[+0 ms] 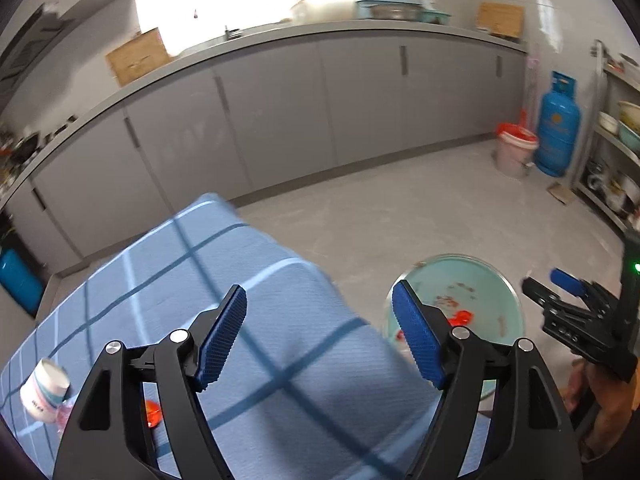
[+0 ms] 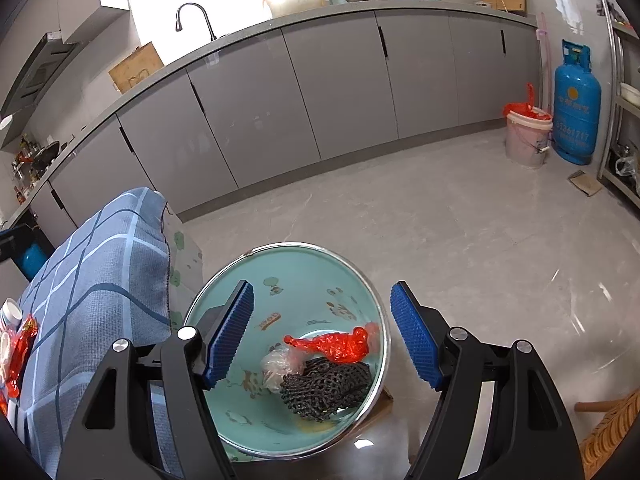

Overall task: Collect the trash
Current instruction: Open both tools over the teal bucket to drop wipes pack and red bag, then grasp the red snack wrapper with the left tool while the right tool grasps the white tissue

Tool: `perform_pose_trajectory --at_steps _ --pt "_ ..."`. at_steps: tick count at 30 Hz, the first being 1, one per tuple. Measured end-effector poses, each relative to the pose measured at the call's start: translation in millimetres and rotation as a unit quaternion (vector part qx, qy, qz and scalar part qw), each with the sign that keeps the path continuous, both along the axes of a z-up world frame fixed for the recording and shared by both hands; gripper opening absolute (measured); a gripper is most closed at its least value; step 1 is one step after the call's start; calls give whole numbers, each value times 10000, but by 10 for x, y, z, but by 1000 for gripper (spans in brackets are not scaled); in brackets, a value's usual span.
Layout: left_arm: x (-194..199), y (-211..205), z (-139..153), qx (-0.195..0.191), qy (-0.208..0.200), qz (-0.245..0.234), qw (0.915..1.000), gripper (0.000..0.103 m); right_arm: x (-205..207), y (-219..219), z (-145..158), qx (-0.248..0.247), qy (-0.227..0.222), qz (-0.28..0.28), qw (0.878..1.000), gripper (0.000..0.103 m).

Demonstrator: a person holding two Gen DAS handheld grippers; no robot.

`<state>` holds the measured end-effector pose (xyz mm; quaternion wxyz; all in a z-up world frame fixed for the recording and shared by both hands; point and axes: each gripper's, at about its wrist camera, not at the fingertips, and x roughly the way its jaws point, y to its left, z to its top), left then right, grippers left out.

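The right gripper (image 2: 322, 336) is hanging wide open and empty over the round green metal bin (image 2: 224, 304), where a red plastic wrapper (image 2: 340, 344) is lying. The left gripper (image 1: 320, 338), also open and empty, probably needs to go for the paper cup (image 1: 44, 388) on the blue checked tablecloth (image 1: 280, 280) next.

Home kitchen: cabinets (image 2: 280, 92), faucet (image 2: 194, 20), gas cylinder (image 2: 576, 108).
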<state>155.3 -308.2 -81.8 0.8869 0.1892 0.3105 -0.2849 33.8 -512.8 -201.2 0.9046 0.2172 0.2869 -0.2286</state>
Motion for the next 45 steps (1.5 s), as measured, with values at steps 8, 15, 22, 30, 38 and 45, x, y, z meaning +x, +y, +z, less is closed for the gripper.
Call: perform_pose_trajectory --at_steps 8,15,22,30,38,45 --pt "79 390 125 28 -38 505 9987 86 -27 141 104 27 -25 108 9999 75" --pt "136 768 309 -51 -61 851 9963 90 56 361 252 -1 -76 375 9993 75" --pt "127 1335 498 -139 -280 1340 9905 91 213 722 509 -168 -186 770 9967 77" --pt "17 2470 541 -66 -367 2389 9703 91 375 1428 728 -286 -267 1513 9877 79" --pt "-410 3347 315 36 -34 3092 9510 91 442 2373 800 -416 -187 2455 9683 85" --pt "-641 3587 -57 -138 613 3284 9424 92 330 2892 860 -584 -88 2944 9539 88"
